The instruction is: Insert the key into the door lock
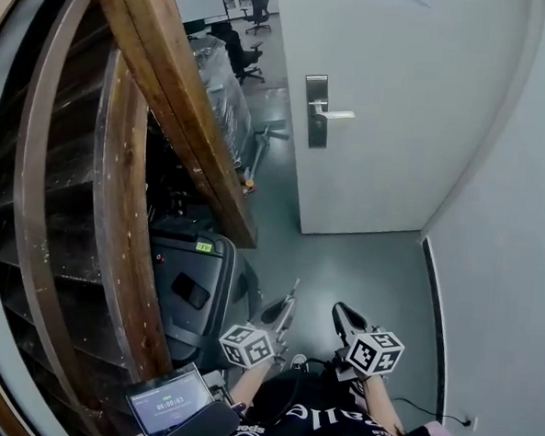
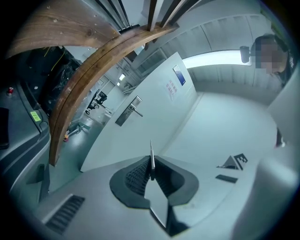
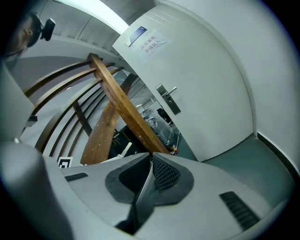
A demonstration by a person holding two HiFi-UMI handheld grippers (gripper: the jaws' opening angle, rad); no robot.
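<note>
The white door [image 1: 399, 100] stands ahead and partly ajar, with a metal lock plate and lever handle [image 1: 317, 111] on its left edge. In the left gripper view the lock plate [image 2: 128, 111] shows far off, up and to the left. My left gripper [image 2: 151, 163] is shut on a thin metal key [image 2: 151, 151], whose blade sticks up past the pads. In the head view the left gripper [image 1: 289, 301] is low and well short of the door. My right gripper [image 1: 340, 312] hangs beside it, and its view shows the jaws [image 3: 151, 157] shut with nothing between them and the lock plate [image 3: 168, 99] far ahead.
A wooden stair beam [image 1: 183, 106] slants down on the left. A grey machine [image 1: 199, 291] sits under it. A screen device [image 1: 167, 401] is at the bottom left. Office chairs [image 1: 248, 59] stand beyond the door. A pale wall [image 1: 508, 273] closes off the right side.
</note>
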